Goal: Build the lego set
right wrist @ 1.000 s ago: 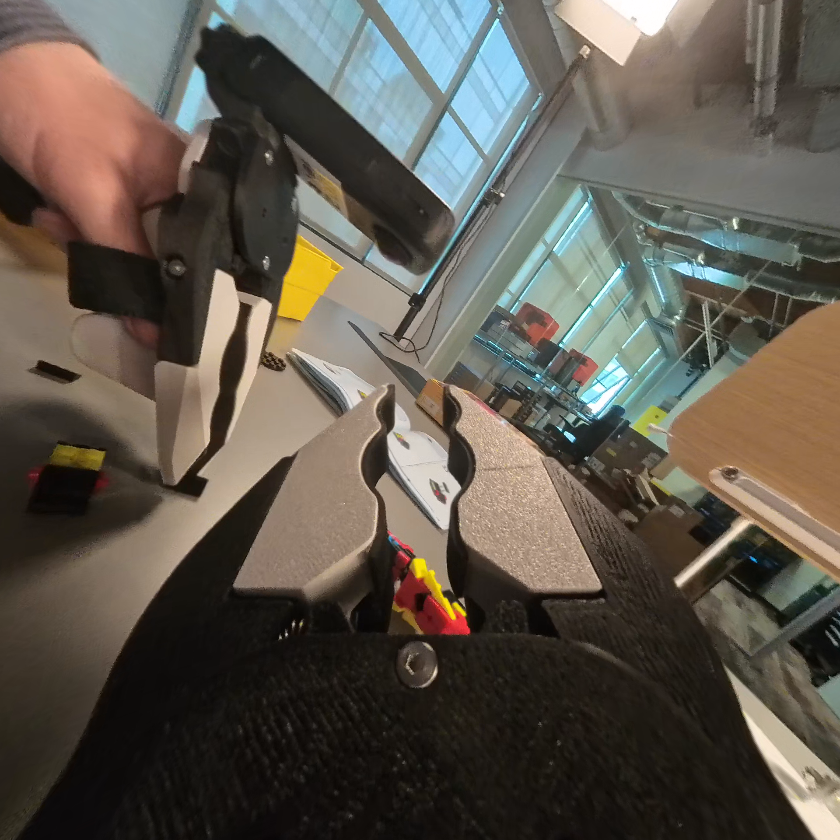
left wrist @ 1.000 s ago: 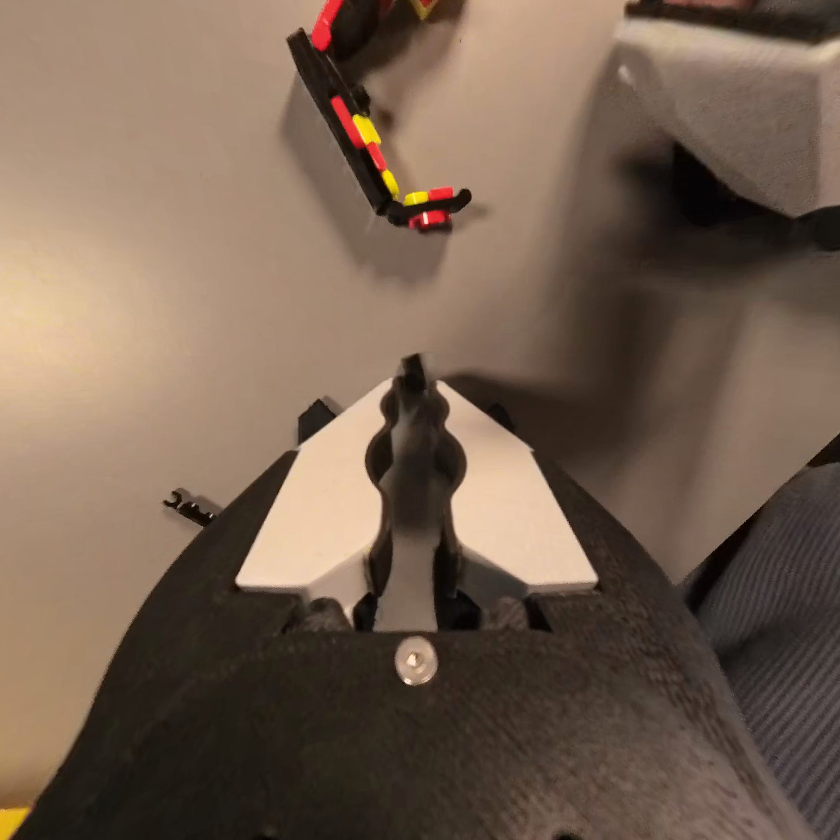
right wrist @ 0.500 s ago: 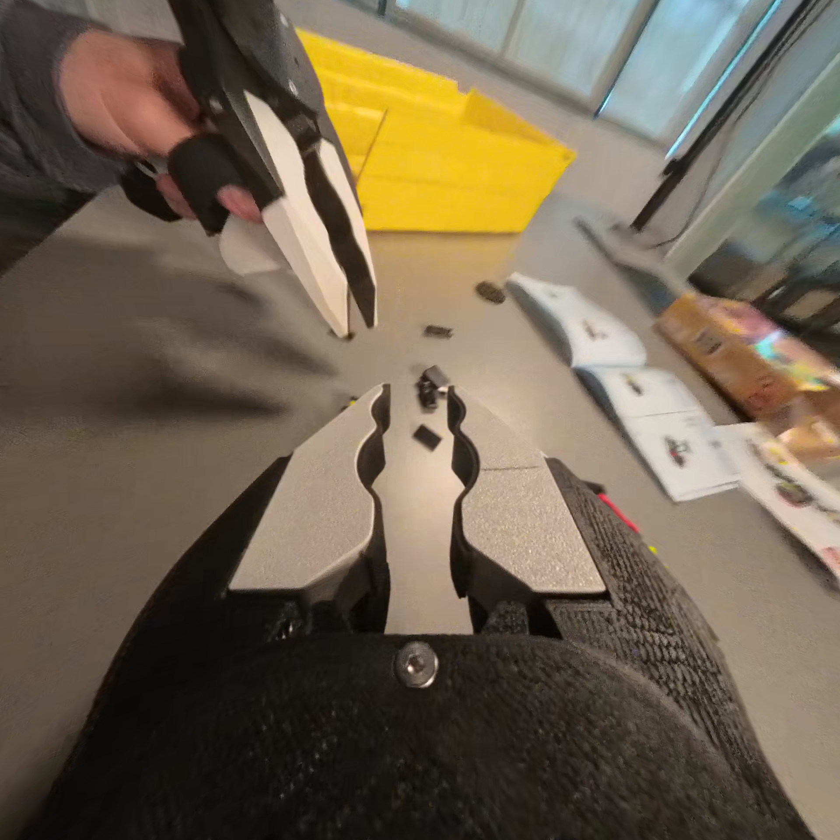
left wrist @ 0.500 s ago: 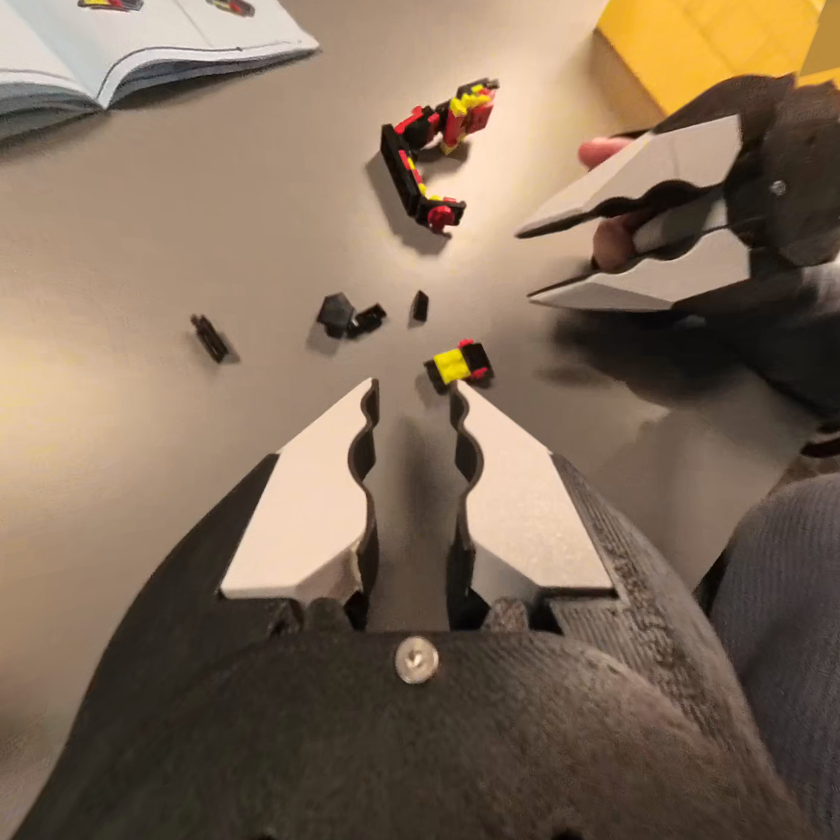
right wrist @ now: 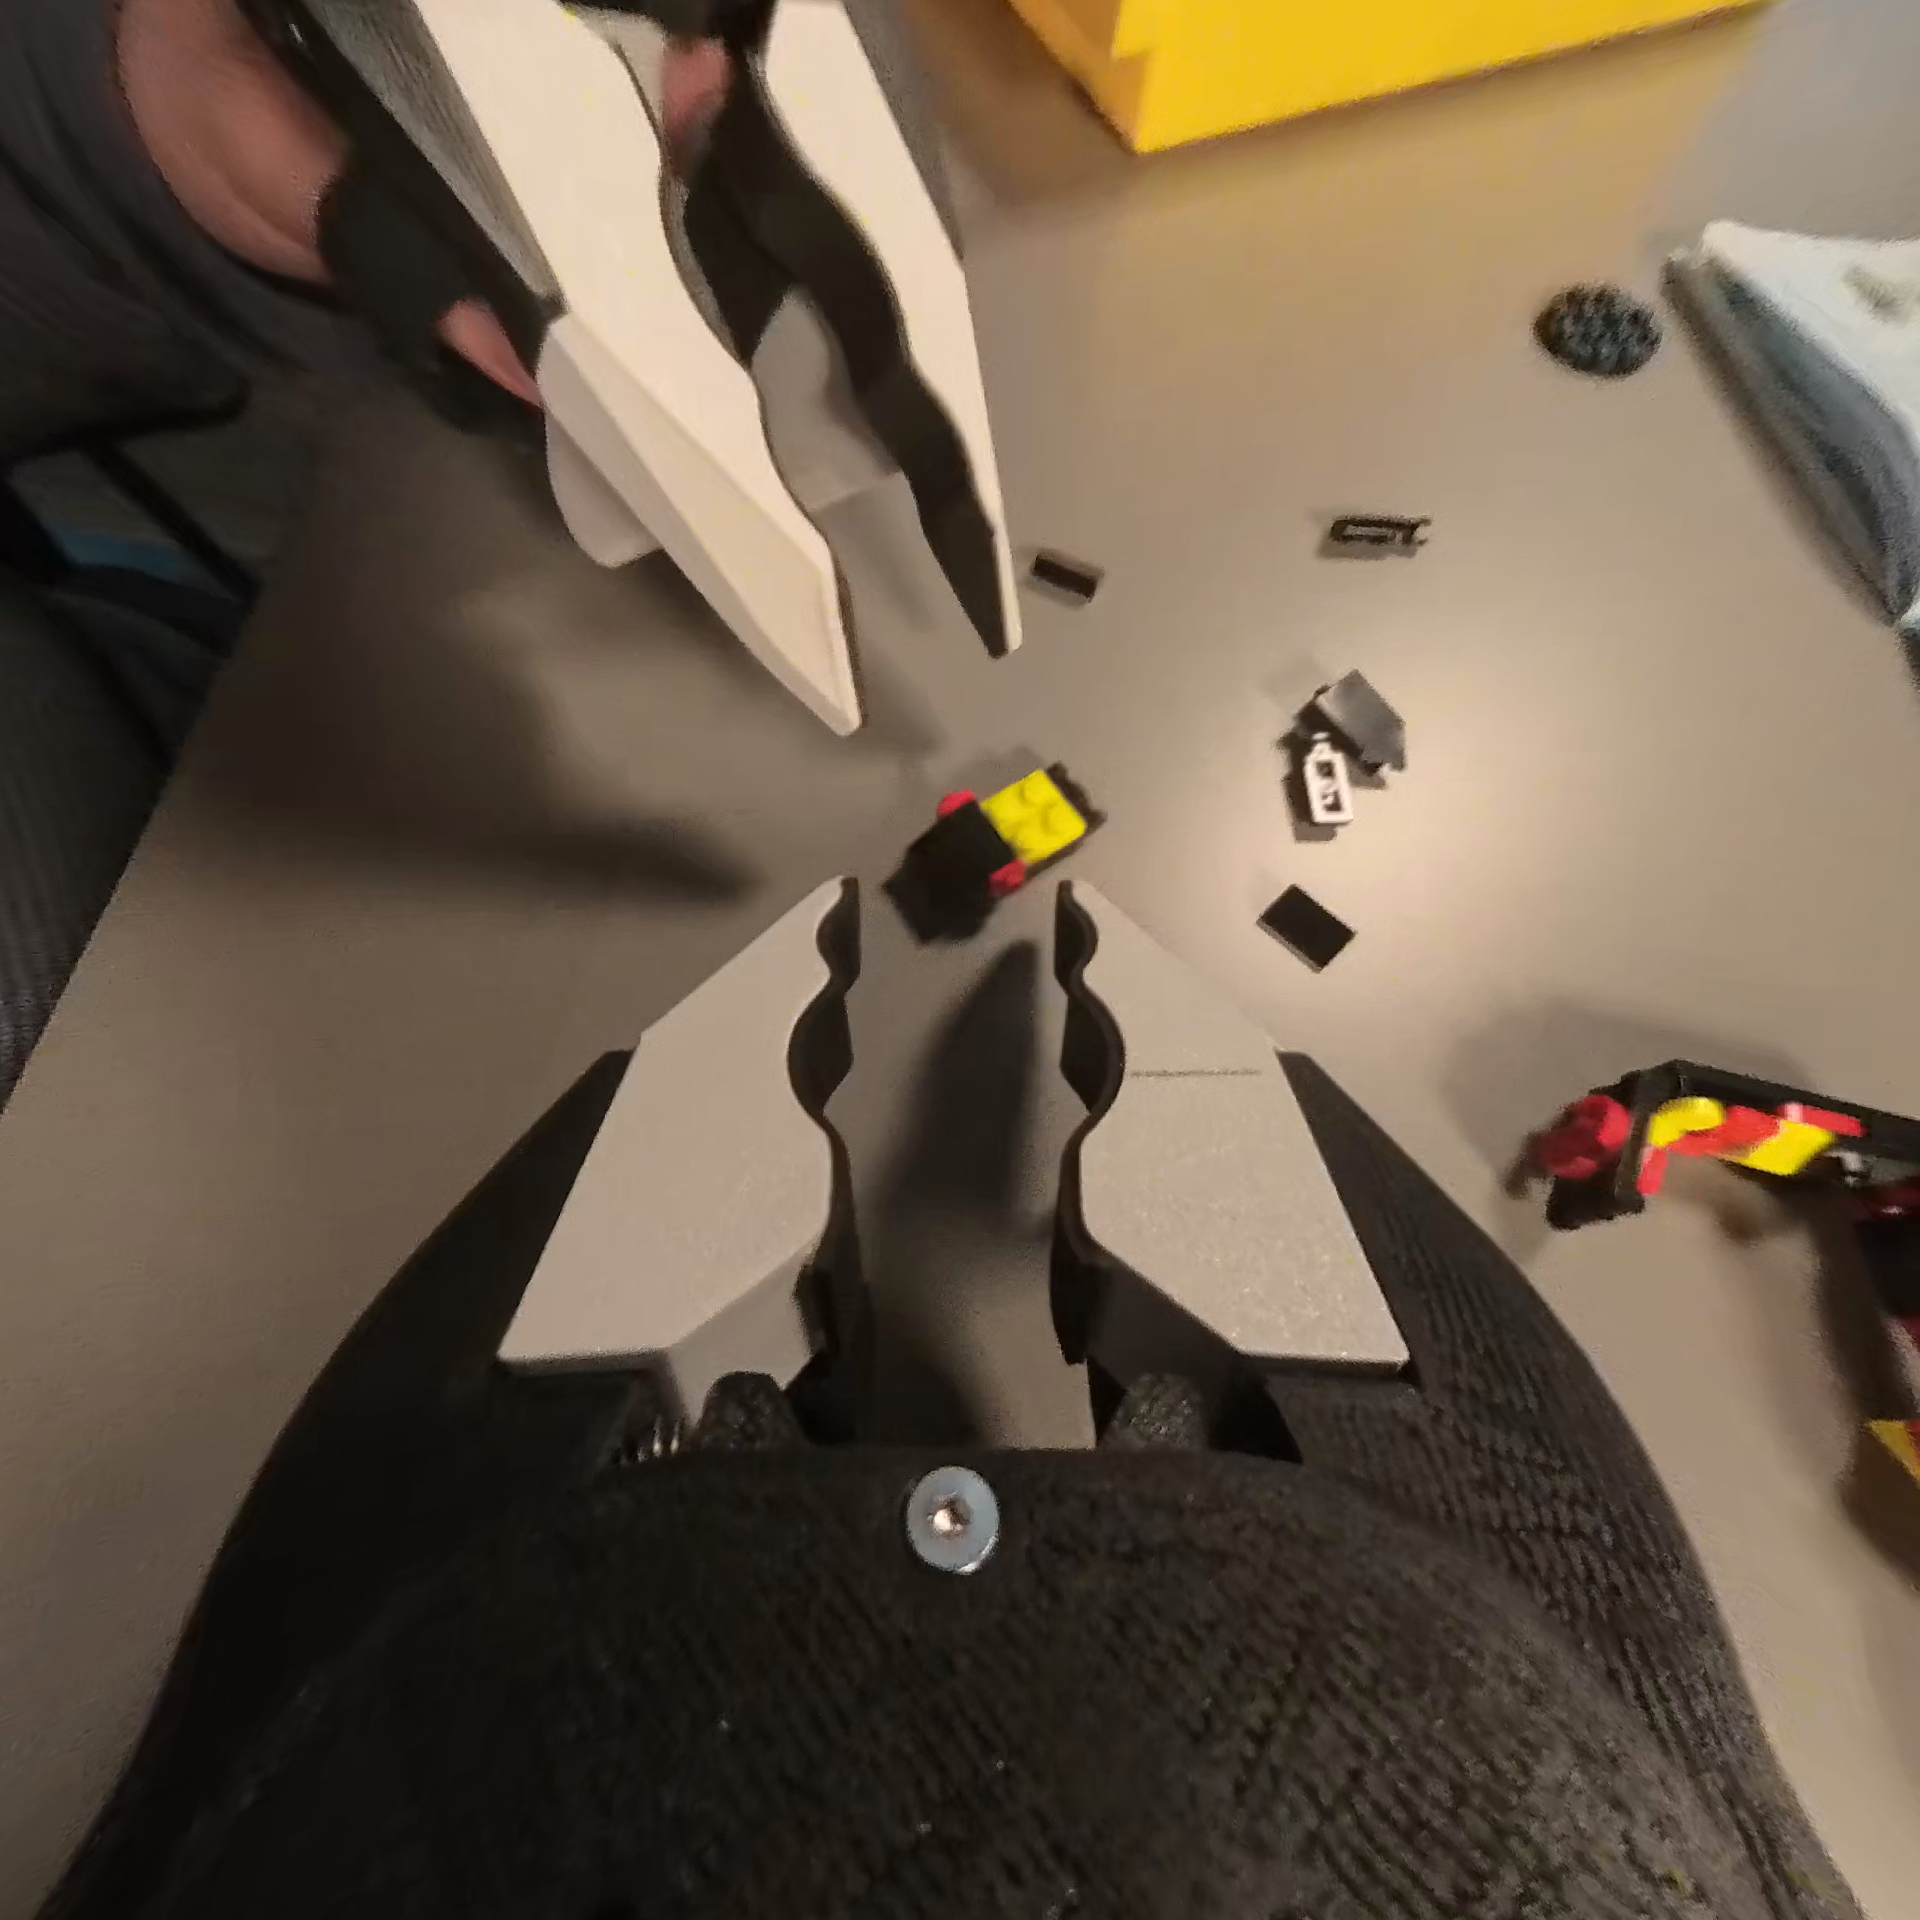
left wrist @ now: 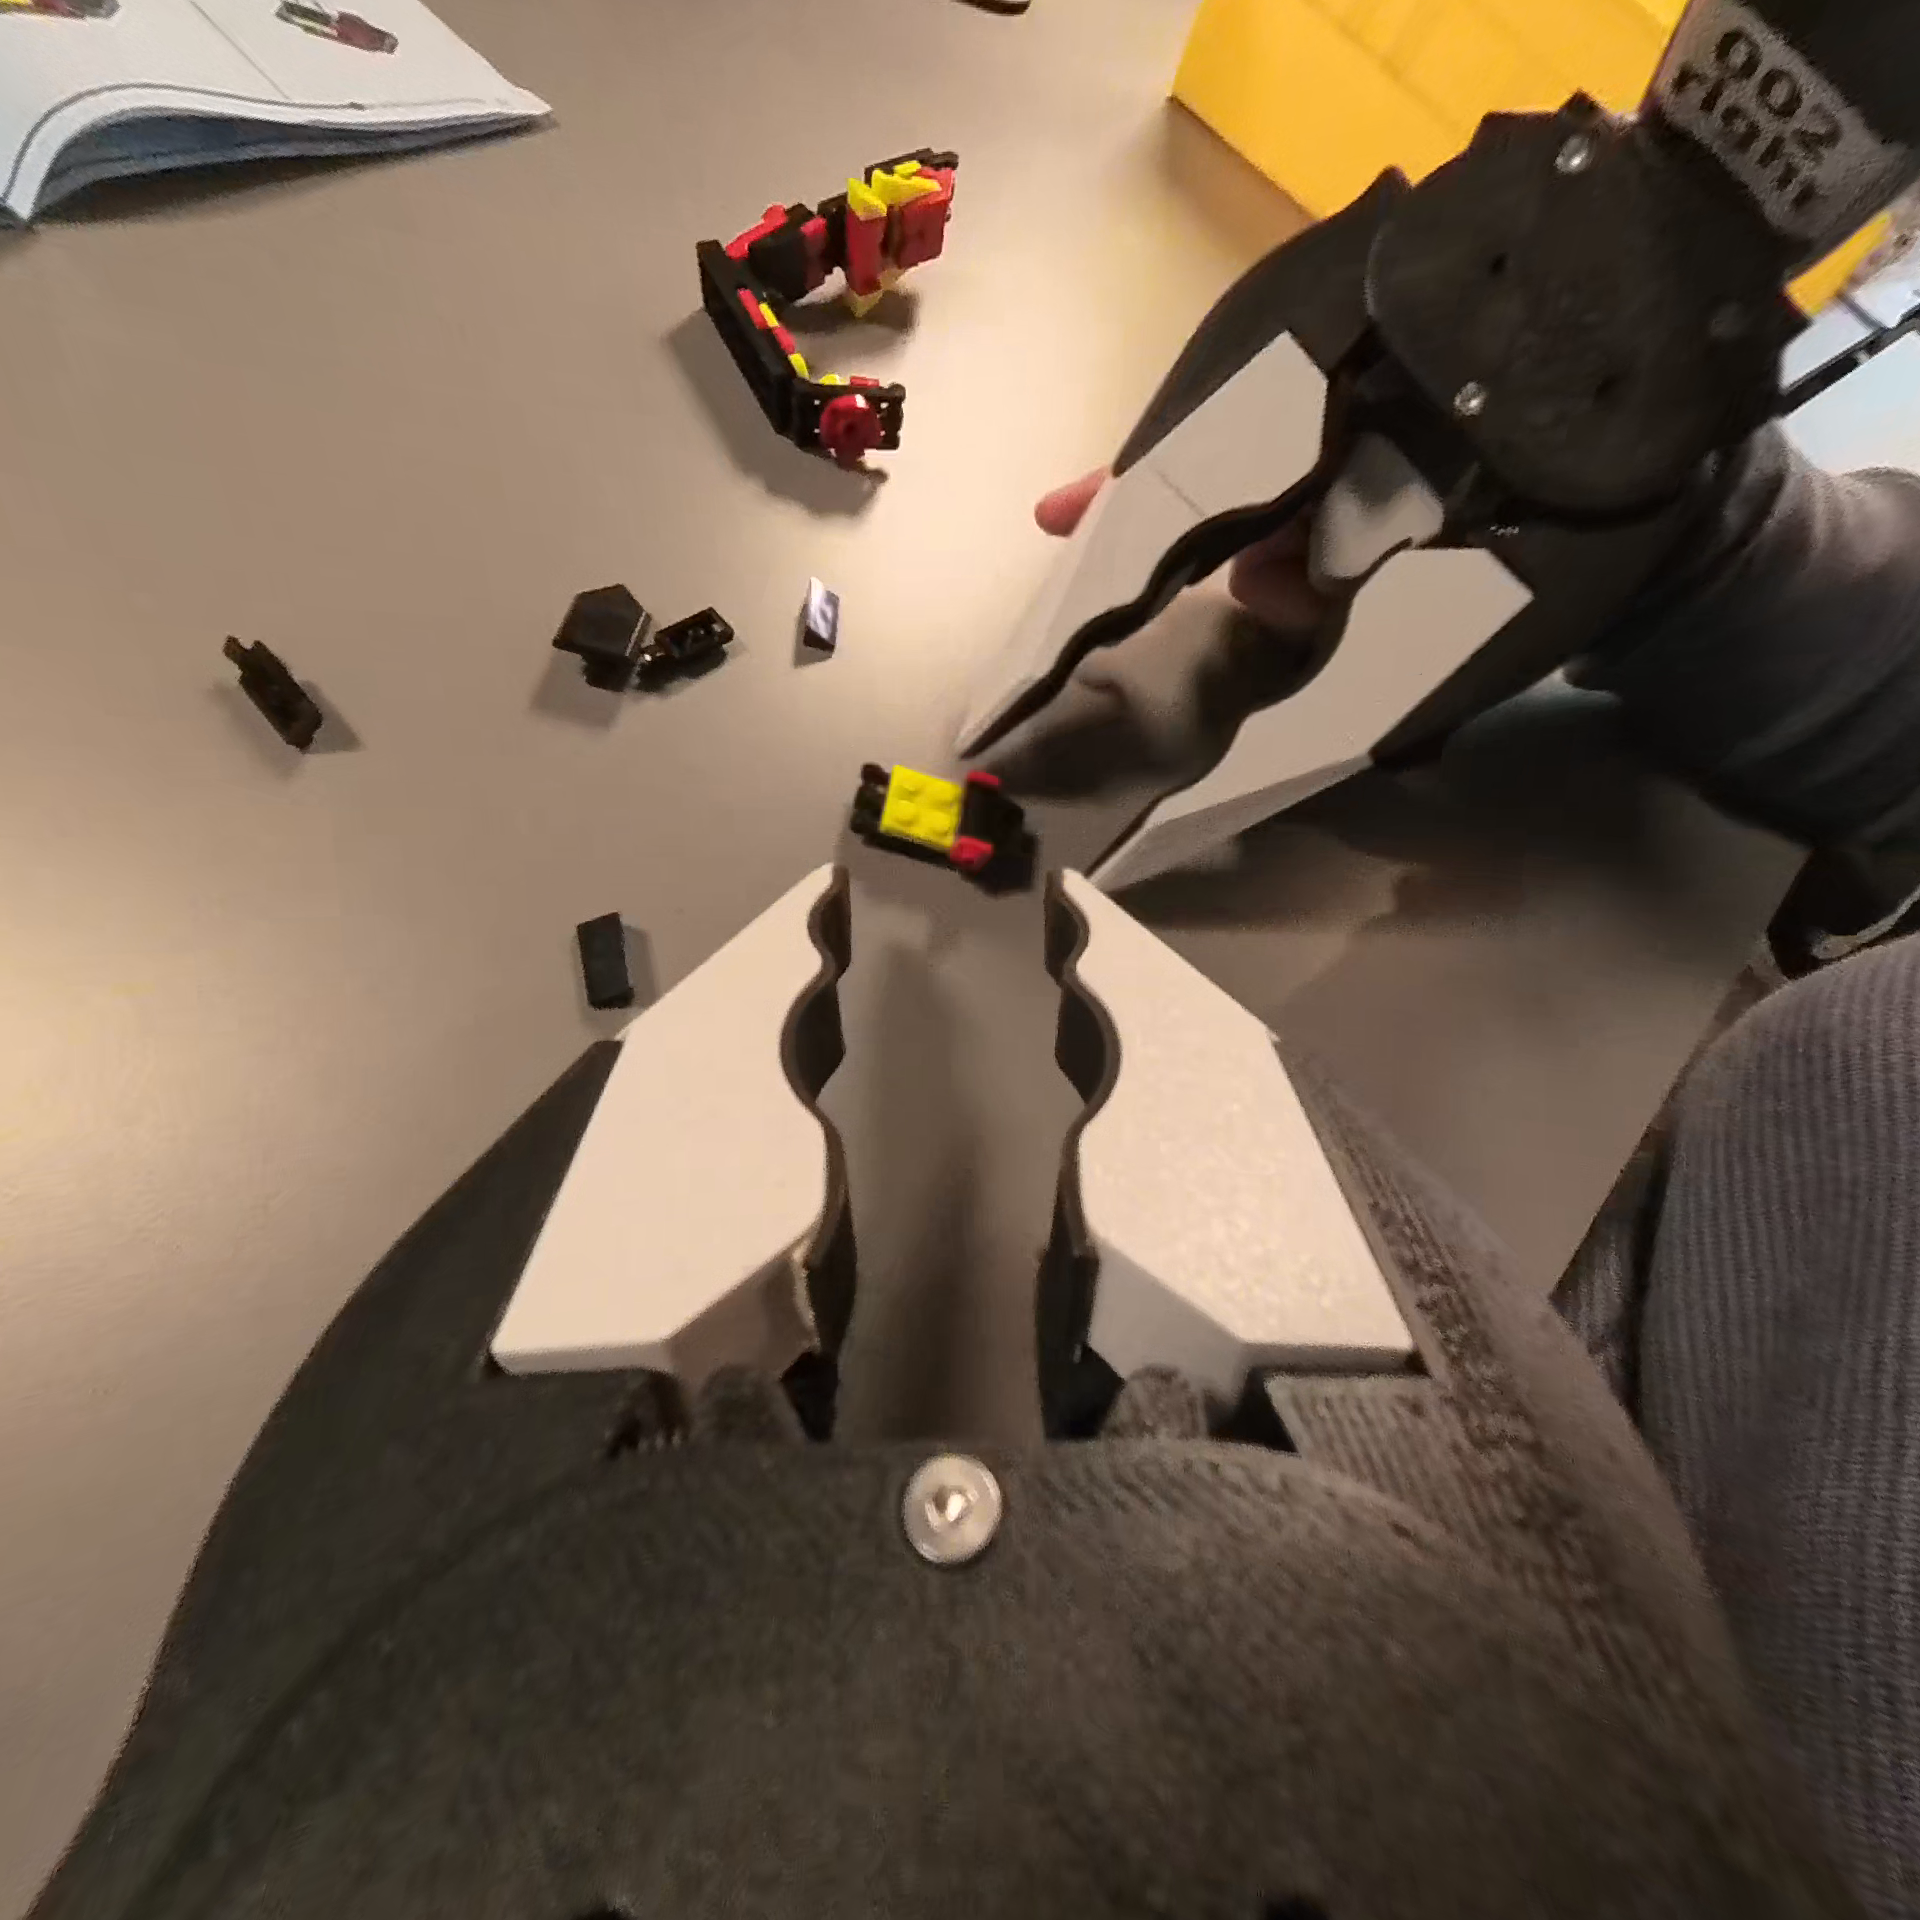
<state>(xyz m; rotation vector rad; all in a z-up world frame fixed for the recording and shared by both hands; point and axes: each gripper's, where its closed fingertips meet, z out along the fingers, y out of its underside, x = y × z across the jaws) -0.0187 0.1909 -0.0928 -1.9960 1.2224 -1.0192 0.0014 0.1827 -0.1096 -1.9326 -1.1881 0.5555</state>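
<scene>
A small black, yellow and red lego assembly (left wrist: 940, 826) lies on the grey table, just beyond the fingertips of both grippers; it also shows in the right wrist view (right wrist: 997, 847). My left gripper (left wrist: 945, 883) is open and empty, and shows from above in the right wrist view (right wrist: 925, 686). My right gripper (right wrist: 956, 888) is open and empty; it comes in from the right in the left wrist view (left wrist: 1039, 810). Neither touches the assembly. A larger black, red and yellow assembly (left wrist: 821, 312) lies farther off; the right wrist view shows it at the right (right wrist: 1714, 1143).
Several loose black pieces lie around: a pair (left wrist: 623, 644), a bar (left wrist: 272, 691), a small brick (left wrist: 605, 958), a tile (right wrist: 1304, 925), a round piece (right wrist: 1595, 330). A yellow bin (left wrist: 1351, 94) stands at the back right. An open booklet (left wrist: 208, 83) lies at the back left. Left and right tips are no more than a few centimetres apart.
My left jaws went from nearly shut, low over the table, to open, and the gripper drew back. My right gripper swung down from facing the room to the table and opened wider.
</scene>
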